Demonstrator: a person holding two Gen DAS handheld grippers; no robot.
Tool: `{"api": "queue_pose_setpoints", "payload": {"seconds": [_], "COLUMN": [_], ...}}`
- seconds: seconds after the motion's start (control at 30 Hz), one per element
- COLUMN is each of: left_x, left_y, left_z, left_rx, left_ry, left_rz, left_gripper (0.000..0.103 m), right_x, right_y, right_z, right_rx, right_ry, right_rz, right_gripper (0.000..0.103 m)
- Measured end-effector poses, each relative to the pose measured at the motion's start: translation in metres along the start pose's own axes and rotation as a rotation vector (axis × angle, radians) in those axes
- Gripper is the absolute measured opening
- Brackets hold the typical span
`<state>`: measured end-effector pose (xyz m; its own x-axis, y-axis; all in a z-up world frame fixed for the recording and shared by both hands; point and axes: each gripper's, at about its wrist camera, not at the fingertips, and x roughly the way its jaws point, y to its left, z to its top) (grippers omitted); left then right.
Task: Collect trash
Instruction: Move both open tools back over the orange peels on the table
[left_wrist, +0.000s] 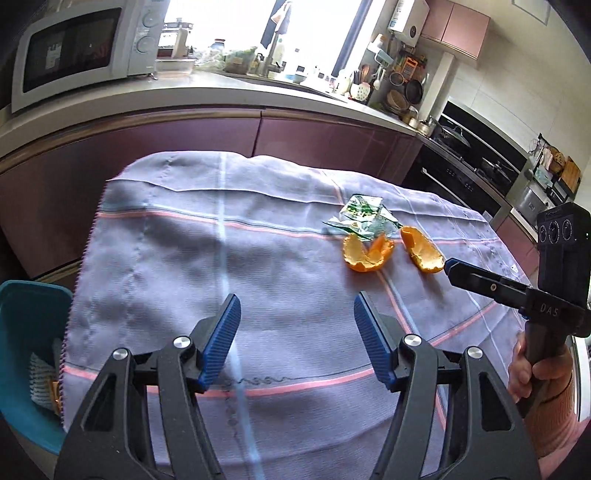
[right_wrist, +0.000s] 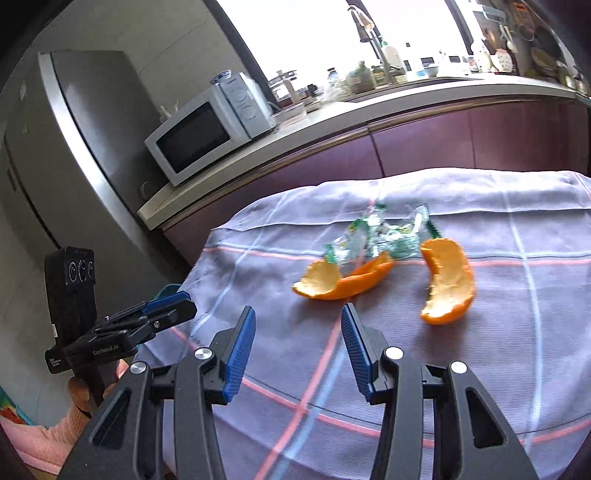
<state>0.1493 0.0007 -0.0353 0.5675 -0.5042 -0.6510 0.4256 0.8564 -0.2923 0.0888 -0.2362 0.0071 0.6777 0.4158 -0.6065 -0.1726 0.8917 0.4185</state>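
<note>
Two orange peels lie on the lilac checked tablecloth (left_wrist: 184, 258): one curled peel (left_wrist: 365, 254) (right_wrist: 343, 280) and one boat-shaped peel (left_wrist: 423, 254) (right_wrist: 448, 280). A crumpled green-and-clear wrapper (left_wrist: 360, 218) (right_wrist: 376, 236) sits just behind them, touching the curled peel. My left gripper (left_wrist: 295, 297) hovers open over bare cloth, short and left of the peels, with nothing between its blue pads. My right gripper (right_wrist: 298, 309) is also open and empty, just in front of the curled peel. In the left wrist view its tip (left_wrist: 452, 266) is right beside the boat-shaped peel.
A teal bin (left_wrist: 29, 350) with some waste inside stands below the table's left edge. Behind the table runs a counter with a microwave (left_wrist: 74, 55) (right_wrist: 207, 136). A fridge (right_wrist: 74, 147) stands far left and a stove (left_wrist: 480, 158) far right.
</note>
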Motion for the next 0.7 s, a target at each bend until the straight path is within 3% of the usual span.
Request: {"api": "queue_pose_setpoints", "payload": {"seconds": [0.33, 0.7], "left_x": [0.059, 0.092], "left_y": [-0.031, -0.038], "left_z": [0.020, 0.027], "left_rx": [0.004, -0.037], "left_ry": [0.091, 0.151], "left_rz": [-0.020, -0.022], "left_gripper": [0.060, 0.055], "right_x": [-0.004, 0.011], "right_y": [-0.059, -0.092], "right_z": [0.007, 0.007], "right_rx": [0.103, 0.195], "right_ry": [-0.033, -0.004], "right_rz": [-0.088, -0.073], "right_gripper": [0.046, 0.045]}}
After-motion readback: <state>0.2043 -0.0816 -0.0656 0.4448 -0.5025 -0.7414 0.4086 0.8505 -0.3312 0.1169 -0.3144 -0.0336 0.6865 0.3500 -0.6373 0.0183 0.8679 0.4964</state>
